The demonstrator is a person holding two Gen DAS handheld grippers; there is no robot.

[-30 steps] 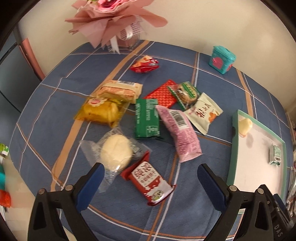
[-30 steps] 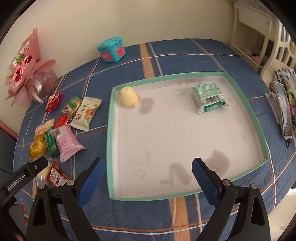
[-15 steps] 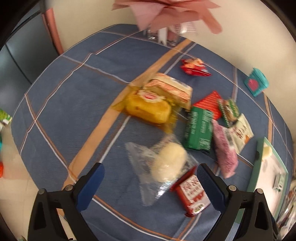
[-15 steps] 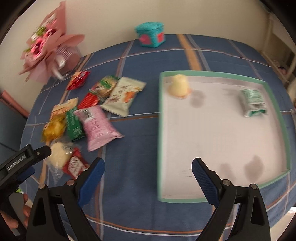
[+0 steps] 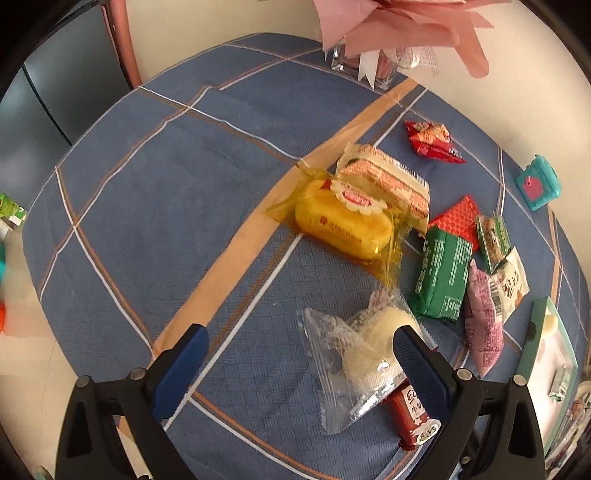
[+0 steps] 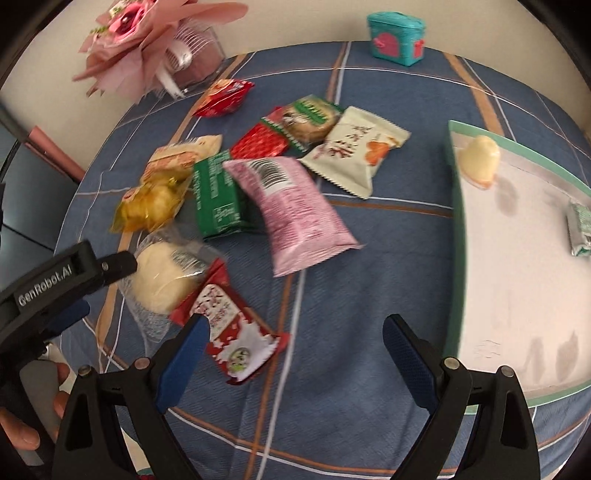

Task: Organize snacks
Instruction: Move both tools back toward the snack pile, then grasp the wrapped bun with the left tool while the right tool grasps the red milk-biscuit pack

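From the left wrist camera, the left gripper (image 5: 297,352) hangs with its jaws spread wide above a blue plaid tablecloth (image 5: 155,206) on the table, pinching nothing. Its right jaw sits over the edge of a clear-wrapped white bun (image 5: 373,347), whose wrapper overlaps a red milk-candy packet (image 5: 412,413). Farther off lie a yellow cake in amber wrap (image 5: 343,225) touching a cream wafer pack (image 5: 388,181), a green packet (image 5: 441,273), a pink packet (image 5: 484,325) and a small red snack bag (image 5: 432,142) set apart near a pink bouquet (image 5: 399,26). From the right wrist camera, the right gripper (image 6: 295,358) likewise has its jaws spread and empty; its left jaw overlaps the red milk-candy packet (image 6: 229,328). The pink packet (image 6: 295,212) lies ahead beside the green packet (image 6: 216,197) and a white pastry packet (image 6: 356,149). To the right, a green-rimmed tray (image 6: 455,236) holds a pale jelly cup (image 6: 478,160) in its far corner and a small green-and-silver packet (image 6: 580,229), well apart. The left gripper (image 6: 66,280) enters at the left, next to the bun (image 6: 162,282).
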